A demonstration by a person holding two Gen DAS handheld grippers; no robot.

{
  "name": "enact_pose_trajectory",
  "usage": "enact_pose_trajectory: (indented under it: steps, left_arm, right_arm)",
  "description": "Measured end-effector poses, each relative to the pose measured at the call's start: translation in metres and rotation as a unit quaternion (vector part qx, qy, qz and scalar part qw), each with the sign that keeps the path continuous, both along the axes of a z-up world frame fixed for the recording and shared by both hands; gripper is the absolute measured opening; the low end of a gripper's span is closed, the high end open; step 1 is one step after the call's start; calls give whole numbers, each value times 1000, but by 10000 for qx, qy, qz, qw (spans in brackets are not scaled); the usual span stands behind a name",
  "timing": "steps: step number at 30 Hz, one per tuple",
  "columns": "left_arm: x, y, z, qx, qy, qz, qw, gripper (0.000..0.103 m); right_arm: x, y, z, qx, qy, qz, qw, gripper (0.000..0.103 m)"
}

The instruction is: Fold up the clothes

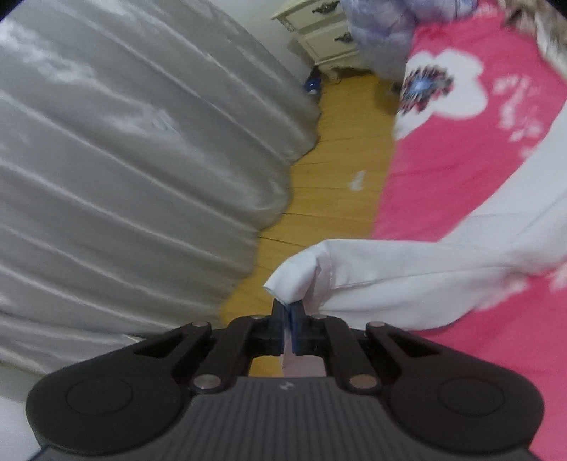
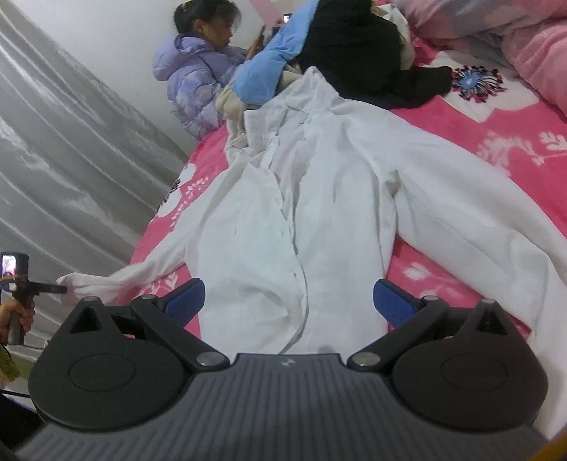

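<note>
A white shirt lies spread front-up on the pink flowered bed cover. My right gripper is open just above the shirt's hem, with its blue pads on either side of the cloth and not pressing it. My left gripper is shut on the cuff of the shirt's white sleeve and holds it lifted over the bed's edge. From the right wrist view the left gripper shows at the far left, pinching that cuff.
A grey curtain hangs left of the bed, with wooden floor and a white nightstand beyond. A person in a purple jacket sits by the far edge. Black and blue clothes and a pink quilt are piled behind the shirt.
</note>
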State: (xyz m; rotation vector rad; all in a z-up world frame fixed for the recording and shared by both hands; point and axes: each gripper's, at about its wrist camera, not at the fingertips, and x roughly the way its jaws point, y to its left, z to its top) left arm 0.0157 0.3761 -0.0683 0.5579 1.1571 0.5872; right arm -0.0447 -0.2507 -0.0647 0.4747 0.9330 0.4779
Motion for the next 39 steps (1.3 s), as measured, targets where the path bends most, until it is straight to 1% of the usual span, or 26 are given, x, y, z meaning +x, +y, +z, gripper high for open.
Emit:
enact_pose_trajectory:
  steps: [3, 5, 6, 8, 9, 10, 12, 13, 15, 16, 17, 18, 20, 22, 23, 24, 25, 26, 27, 29, 30, 32, 33, 34, 36, 39]
  left_arm:
    - [4, 5, -9, 677, 57, -238, 9974, 4]
    - [5, 7, -12, 992, 24, -330, 9945, 4]
    - [4, 8, -13, 1084, -17, -366, 9934, 3]
    - [-2, 8, -12, 1350, -326, -561, 9887, 3]
    - [-7, 5, -10, 1493, -518, -783, 9843, 3]
    - [-15, 1, -10, 1633, -633, -1112, 9782, 3]
    - [-30, -3, -19, 1928, -444, -1787, 9638, 4]
    - [-38, -3, -24, 1965, -202, -1973, 9602, 5]
    - [-49, -3, -31, 2039, 243, -2149, 9548, 8]
    - [-51, -3, -30, 2085, 283, -2142, 9539, 10]
    - [-50, -3, -26, 2082, 235, -2062, 9558, 13]
    - [-47, -2, -20, 2027, 113, -1909, 9604, 17]
    - [-36, -8, -2, 1777, -214, -1616, 9705, 21]
    - [-27, -24, 21, 1358, -649, -1525, 9768, 29]
    - [-19, -37, 32, 1088, -877, -1578, 9775, 36]
    - [-12, -52, 43, 834, -1048, -1695, 9764, 40]
    - [-4, -69, 53, 577, -1207, -1833, 9739, 40]
    - [4, -90, 63, 322, -1323, -2047, 9693, 41]
    - [14, -113, 70, 88, -1392, -2299, 9632, 42]
    - [34, -167, 80, -385, -1378, -2894, 9464, 47]
    - [40, -193, 79, -586, -1312, -3147, 9382, 49]
    - [49, -248, 72, -1005, -1048, -3702, 9175, 49]
    - [50, -274, 63, -1194, -888, -3929, 9074, 49]
    - [46, -298, 52, -1384, -728, -4088, 8991, 49]
    - [35, -335, 25, -1883, -291, -4314, 8818, 49]
    - [10, -365, -20, -2665, 600, -4347, 8581, 47]
  right_arm:
    - [2, -3, -1, 2, 60, -100, 9999, 102]
    - [4, -4, -2, 12, 123, -172, 9998, 102]
    - [5, -4, -3, 19, 139, -178, 9997, 102]
    - [8, -5, -5, 31, 171, -186, 9997, 102]
    - [8, -4, -6, 11, 190, -171, 9997, 102]
    - [9, -3, -7, -7, 211, -157, 9997, 102]
    - [11, -2, -10, -11, 299, -141, 9995, 102]
    - [11, -2, -12, -12, 341, -135, 9993, 102]
    - [12, -3, -14, 9, 399, -142, 9991, 102]
    - [12, -3, -15, 20, 428, -145, 9990, 102]
    - [13, -3, -16, 30, 457, -149, 9988, 102]
    - [13, -4, -17, 40, 483, -152, 9987, 102]
    - [13, -4, -14, 14, 452, -142, 9989, 102]
    - [12, -7, -8, -100, 326, -180, 9993, 102]
    - [13, -12, -3, -194, 223, -266, 9992, 102]
    - [13, -19, 2, -321, 107, -403, 9986, 102]
    - [14, -27, 6, -445, 1, -562, 9974, 102]
    - [13, -39, 12, -583, -123, -793, 9951, 102]
    - [13, -51, 17, -720, -246, -1023, 9918, 102]
    - [12, -75, 25, -973, -428, -1422, 9841, 102]
    - [11, -85, 27, -1101, -489, -1540, 9807, 102]
    - [7, -102, 30, -1443, -626, -1687, 9730, 101]
    - [4, -107, 28, -1593, -647, -1695, 9704, 101]
    - [1, -113, 26, -1732, -662, -1694, 9679, 100]
    - [-5, -118, 20, -1790, -583, -1544, 9699, 98]
    - [-15, -109, 9, -1793, -481, -895, 9785, 92]
